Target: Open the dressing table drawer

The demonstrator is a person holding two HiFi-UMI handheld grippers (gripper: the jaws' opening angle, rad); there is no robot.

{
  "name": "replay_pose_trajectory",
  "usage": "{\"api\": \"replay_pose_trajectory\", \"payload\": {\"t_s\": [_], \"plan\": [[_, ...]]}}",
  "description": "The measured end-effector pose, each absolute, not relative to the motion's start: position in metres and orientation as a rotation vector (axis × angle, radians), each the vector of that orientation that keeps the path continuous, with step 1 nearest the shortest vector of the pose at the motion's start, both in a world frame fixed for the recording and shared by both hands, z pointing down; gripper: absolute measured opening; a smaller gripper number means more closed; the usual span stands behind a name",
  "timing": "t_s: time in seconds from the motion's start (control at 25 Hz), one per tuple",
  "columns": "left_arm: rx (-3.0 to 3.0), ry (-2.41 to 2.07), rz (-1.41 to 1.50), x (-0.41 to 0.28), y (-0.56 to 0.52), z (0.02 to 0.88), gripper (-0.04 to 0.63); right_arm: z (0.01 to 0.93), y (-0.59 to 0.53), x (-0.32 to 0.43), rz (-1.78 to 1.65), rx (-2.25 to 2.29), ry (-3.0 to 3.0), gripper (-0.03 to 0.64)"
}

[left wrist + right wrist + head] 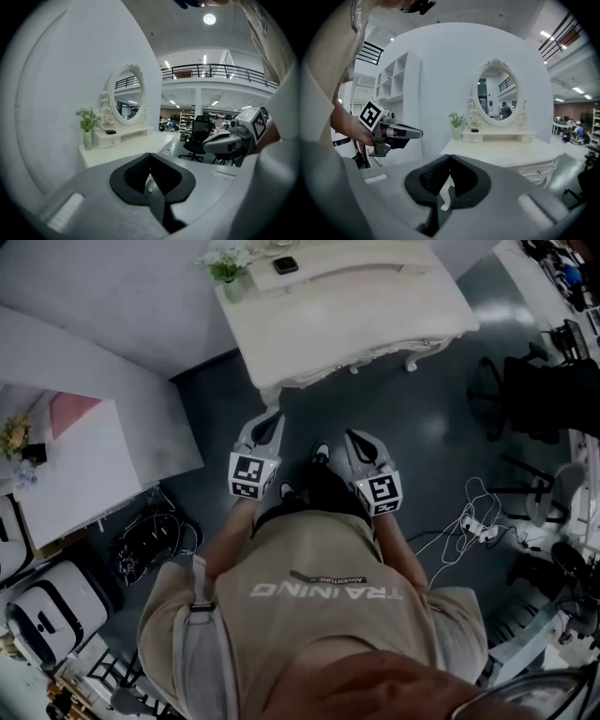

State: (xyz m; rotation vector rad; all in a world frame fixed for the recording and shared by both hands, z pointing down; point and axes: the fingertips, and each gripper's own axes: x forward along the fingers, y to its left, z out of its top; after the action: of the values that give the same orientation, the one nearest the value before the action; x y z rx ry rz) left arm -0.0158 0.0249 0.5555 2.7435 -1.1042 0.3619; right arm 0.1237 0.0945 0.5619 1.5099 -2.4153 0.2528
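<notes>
The cream dressing table (375,296), with a scalloped carved front and curled legs, fills the upper middle of the head view. Its smooth worktop (506,150) carries an oval mirror (497,93) in an ornate frame and a vase of flowers (456,127). The knobbed drawer (540,171) sits closed at centre right of the right gripper view. The left gripper (270,423) and right gripper (356,439), grey shells with ribbed black pads (431,177), hang mid-frame, well short of it, both clenched on nothing.

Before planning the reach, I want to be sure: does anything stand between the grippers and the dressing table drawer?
Nothing visible does. In the head view, only dark floor lies between the left gripper, the right gripper and the dressing table. The drawer front faces them uncovered in the right gripper view.
</notes>
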Motion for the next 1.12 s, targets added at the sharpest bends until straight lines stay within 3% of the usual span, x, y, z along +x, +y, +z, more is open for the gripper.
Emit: {"api": "replay_pose_trajectory", "payload": {"t_s": [0.52,1.12], "plan": [[2.642,-1.384,0.363,0.022,-0.088,0.514,0.008,0.554,-0.063,0.177,0.175,1.33,-2.599,0.003],[2.506,-1.491,0.382,0.003,-0.132,0.54,0.008,0.579,-0.137,0.162,0.241,1.228,-2.621,0.003]]}}
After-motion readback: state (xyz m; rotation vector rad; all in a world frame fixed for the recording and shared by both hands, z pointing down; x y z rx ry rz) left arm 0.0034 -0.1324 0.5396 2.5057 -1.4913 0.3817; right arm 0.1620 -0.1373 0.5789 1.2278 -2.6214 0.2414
